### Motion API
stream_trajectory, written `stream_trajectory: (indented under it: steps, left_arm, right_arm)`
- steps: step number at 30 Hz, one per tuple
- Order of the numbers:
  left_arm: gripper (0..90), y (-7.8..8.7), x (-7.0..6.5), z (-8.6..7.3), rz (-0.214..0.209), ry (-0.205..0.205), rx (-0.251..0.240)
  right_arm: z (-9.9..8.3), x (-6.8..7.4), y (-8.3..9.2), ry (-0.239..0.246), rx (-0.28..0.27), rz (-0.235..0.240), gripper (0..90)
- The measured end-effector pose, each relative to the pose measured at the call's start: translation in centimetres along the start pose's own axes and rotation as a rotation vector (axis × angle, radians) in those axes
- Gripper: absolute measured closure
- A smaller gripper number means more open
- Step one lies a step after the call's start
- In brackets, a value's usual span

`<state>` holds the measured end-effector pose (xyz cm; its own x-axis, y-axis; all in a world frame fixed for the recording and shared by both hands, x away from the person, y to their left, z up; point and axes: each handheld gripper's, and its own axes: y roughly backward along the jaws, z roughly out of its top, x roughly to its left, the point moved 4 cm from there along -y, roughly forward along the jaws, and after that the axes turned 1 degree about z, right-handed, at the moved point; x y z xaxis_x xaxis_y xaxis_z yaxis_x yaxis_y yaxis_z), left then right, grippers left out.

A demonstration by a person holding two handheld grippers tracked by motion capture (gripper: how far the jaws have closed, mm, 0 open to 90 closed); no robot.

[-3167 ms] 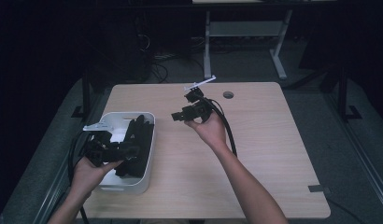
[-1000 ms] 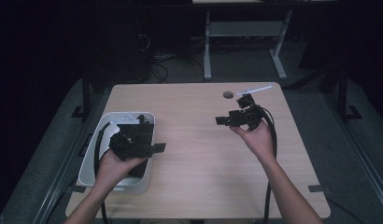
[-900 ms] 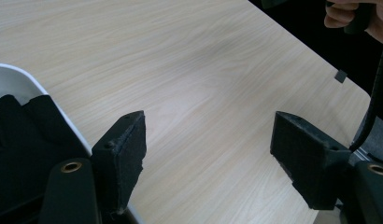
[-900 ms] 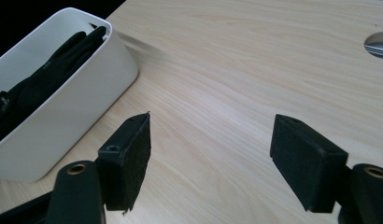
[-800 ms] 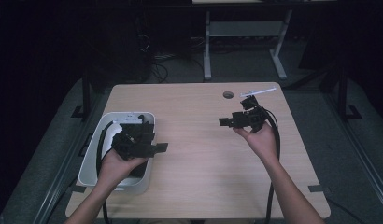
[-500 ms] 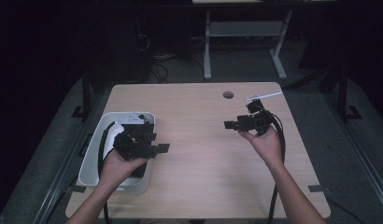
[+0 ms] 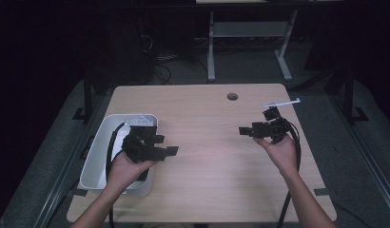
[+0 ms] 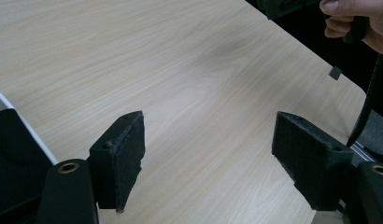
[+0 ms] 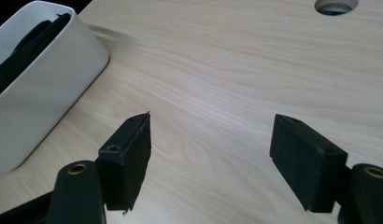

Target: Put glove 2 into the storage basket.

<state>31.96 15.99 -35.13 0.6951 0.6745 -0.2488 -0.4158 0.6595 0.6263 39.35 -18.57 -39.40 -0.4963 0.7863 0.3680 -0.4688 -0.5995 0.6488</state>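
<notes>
My left gripper (image 7: 165, 145) hovers at the right rim of a white bin (image 7: 99, 145), jaws pointing right across the wooden table (image 7: 207, 161). In the left gripper view the left gripper (image 8: 212, 158) stands open, with only bare wood between its black pads (image 8: 122, 161). My right gripper (image 7: 246, 129) is held over the table's right side, pointing left. Its own view shows the right gripper (image 9: 210, 156) open and empty, aimed at the white bin (image 9: 49, 88), which holds dark items (image 9: 26, 44).
A round cable hole (image 7: 232, 96) sits near the table's far edge. The other hand (image 8: 355, 21) appears at the top right of the left gripper view. Black cables trail from both grippers. Table legs and a dark floor lie beyond the far edge.
The right hand has drifted right and toward the near side, sinking slightly, jaws still wide. The left hand has barely shifted at the bin's edge.
</notes>
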Motion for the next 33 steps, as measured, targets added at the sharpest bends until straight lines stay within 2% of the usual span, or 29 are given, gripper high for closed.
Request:
stream_trajectory:
  steps: [5, 8, 10, 19, 20, 33]
  left_arm:
    - [25.3, -0.4, -0.3, 0.2, -0.007, -0.007, 0.002]
    - [25.3, -0.6, -0.4, 0.3, 0.007, -0.021, -0.004]
    - [25.3, -0.8, -0.6, 0.4, 0.001, -0.014, -0.005]
    - [25.0, -1.5, -1.2, 0.5, -0.016, -0.028, 0.003]
    - [25.0, -1.6, -1.3, 0.5, -0.016, -0.028, 0.003]
    - [24.8, -2.5, -2.1, 0.7, -0.034, -0.034, 0.011]
  right_arm:
    - [-0.7, -0.7, 0.3, -0.009, 0.000, -0.006, 28.9]
    - [-1.0, -1.0, 0.4, -0.016, -0.004, -0.003, 28.9]
    - [-1.3, -1.1, 0.5, -0.020, -0.002, -0.002, 28.9]
    - [-2.2, -1.8, 0.7, -0.040, 0.003, -0.005, 28.8]
    - [-2.3, -1.9, 0.7, -0.029, 0.001, -0.006, 28.8]
    - [-4.1, -3.3, 1.9, -0.059, -0.006, -0.020, 28.9]
